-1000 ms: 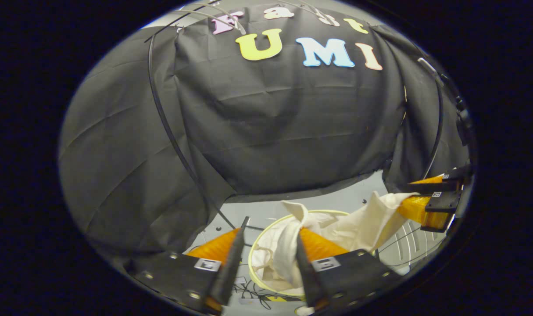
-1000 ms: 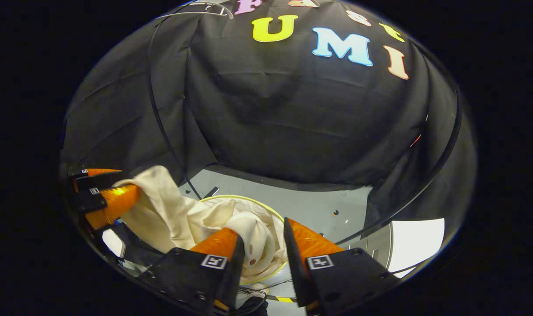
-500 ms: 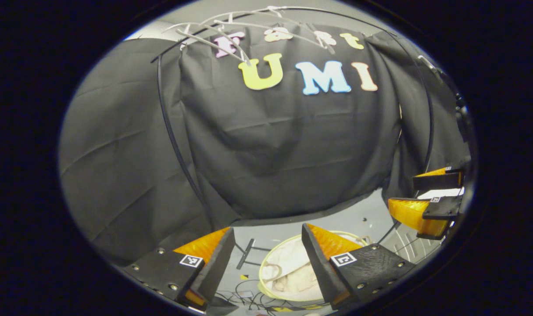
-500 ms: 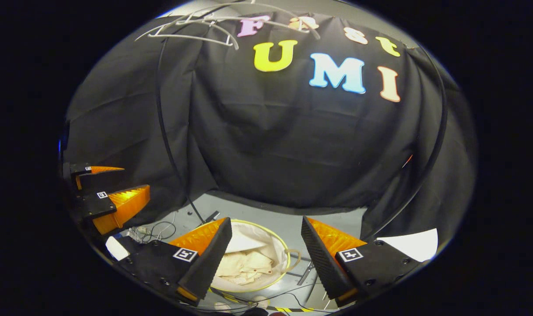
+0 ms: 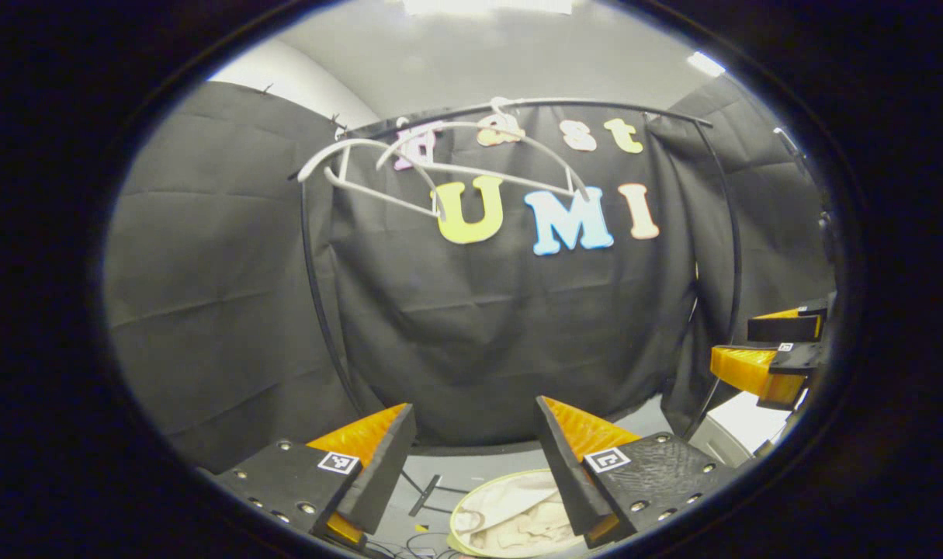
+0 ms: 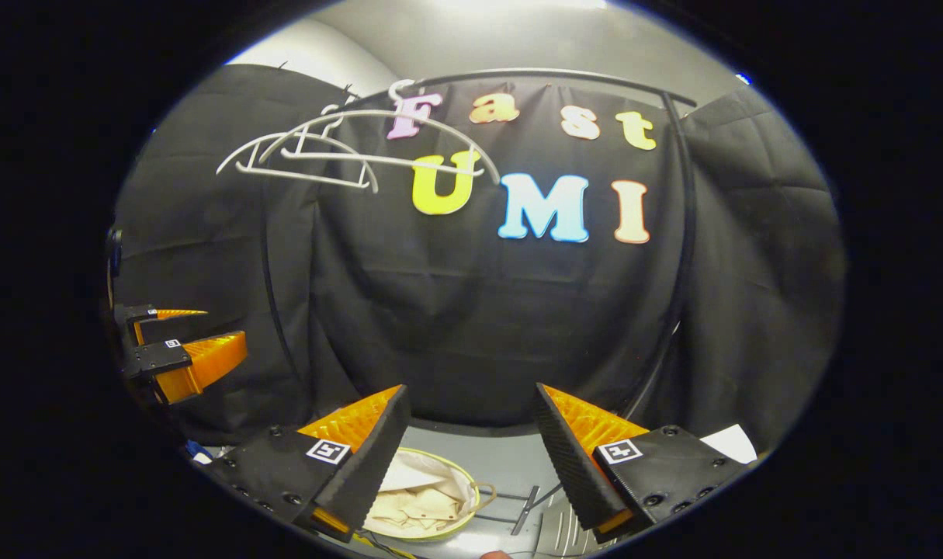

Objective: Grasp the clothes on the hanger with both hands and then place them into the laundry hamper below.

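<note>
both tongs (image 5: 475, 435) (image 6: 471, 419) gape; clothes (image 6: 421, 505) lie crumpled in hamper (image 6: 471, 519).

Light comes from overhead: a ceiling light (image 5: 487, 6) glares white at the top of the left gripper view, and the grey ceiling is washed pale. The black cloth soaks up light, so the far wall is dim. Fisheye bending curves the rail (image 6: 549, 75). Focus is fairly sharp, edges soften slightly

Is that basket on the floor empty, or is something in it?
Not empty: crumpled cream clothes lie inside the hamper.
</note>
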The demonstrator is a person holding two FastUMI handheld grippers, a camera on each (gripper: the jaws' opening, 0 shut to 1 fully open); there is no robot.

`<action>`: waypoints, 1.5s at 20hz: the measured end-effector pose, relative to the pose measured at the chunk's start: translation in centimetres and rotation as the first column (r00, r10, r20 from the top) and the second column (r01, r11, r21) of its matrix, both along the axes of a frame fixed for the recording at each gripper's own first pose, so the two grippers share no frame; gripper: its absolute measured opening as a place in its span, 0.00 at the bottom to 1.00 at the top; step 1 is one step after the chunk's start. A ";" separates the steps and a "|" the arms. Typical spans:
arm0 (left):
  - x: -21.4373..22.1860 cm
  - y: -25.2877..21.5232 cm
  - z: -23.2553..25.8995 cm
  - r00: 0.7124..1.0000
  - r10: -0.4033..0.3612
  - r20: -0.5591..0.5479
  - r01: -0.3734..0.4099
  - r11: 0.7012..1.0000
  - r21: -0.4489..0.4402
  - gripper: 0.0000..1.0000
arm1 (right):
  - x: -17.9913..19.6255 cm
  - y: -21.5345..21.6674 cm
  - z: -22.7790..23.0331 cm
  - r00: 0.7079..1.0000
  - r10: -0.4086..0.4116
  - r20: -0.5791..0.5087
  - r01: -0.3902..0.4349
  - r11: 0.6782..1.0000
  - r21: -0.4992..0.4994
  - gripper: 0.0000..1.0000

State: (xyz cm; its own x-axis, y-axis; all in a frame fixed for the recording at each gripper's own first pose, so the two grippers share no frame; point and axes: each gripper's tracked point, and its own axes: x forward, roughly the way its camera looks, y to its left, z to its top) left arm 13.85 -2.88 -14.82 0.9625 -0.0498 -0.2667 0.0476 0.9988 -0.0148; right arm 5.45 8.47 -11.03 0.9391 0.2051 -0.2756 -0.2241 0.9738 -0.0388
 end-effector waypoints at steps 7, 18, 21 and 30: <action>-3.8 -0.9 9.1 0.991 -0.004 0.137 0.006 1.000 -0.011 0.90 | -2.6 -6.8 7.6 0.989 -0.082 0.120 0.077 0.996 0.042 0.97; -9.3 -0.2 17.5 0.968 0.021 0.248 -0.017 1.000 -0.019 0.89 | -7.8 -12.7 13.2 0.958 -0.182 0.220 0.166 0.982 0.088 0.96; -10.0 0.0 18.1 0.968 0.016 0.252 -0.010 1.000 -0.025 0.90 | -8.5 -13.5 13.9 0.950 -0.206 0.234 0.189 0.978 0.092 0.97; -9.4 -0.8 18.4 0.963 0.021 0.270 -0.017 1.000 -0.017 0.88 | -9.0 -13.3 14.2 0.943 -0.218 0.252 0.198 0.975 0.105 0.97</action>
